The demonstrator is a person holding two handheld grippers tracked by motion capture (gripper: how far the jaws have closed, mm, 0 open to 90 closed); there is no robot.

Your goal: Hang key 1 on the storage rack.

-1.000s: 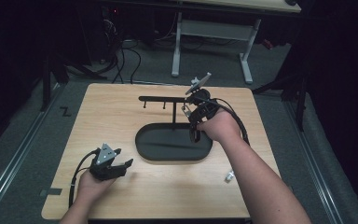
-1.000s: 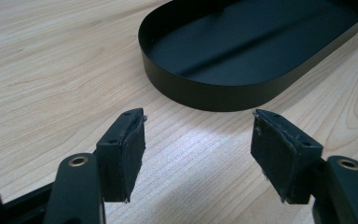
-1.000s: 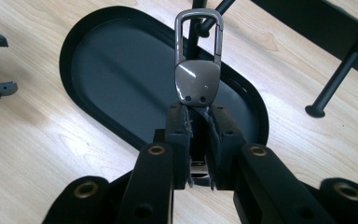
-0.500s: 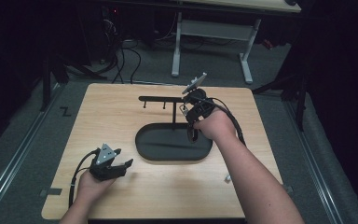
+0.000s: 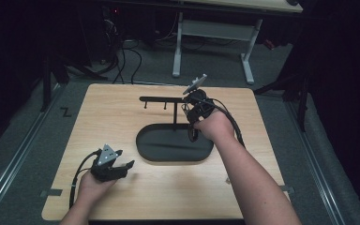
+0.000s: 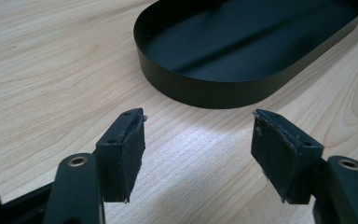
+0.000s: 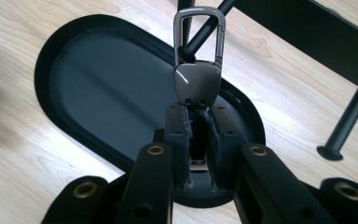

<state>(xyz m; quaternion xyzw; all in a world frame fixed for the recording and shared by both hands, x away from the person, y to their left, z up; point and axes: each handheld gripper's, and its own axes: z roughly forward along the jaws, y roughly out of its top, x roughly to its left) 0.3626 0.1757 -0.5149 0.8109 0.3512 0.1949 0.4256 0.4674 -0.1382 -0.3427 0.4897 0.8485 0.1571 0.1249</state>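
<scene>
A grey metal carabiner clip sticks up from my right gripper, whose jaws are shut on its lower end. The clip hangs above the far end of a black oval tray, close to the upright post of a black stand. In the high view my right gripper is beside that post, under the stand's horizontal bar. My left gripper rests low near the table's front left, open and holding nothing, pointing at the tray's wall.
The stand's bar carries short hanging pegs. A small metal piece lies on the wood right of the tray, near the right forearm. Bare wooden table spreads left of the tray.
My right gripper has shifted slightly left with the clip, closer to the stand's post. The left gripper has stayed in place.
</scene>
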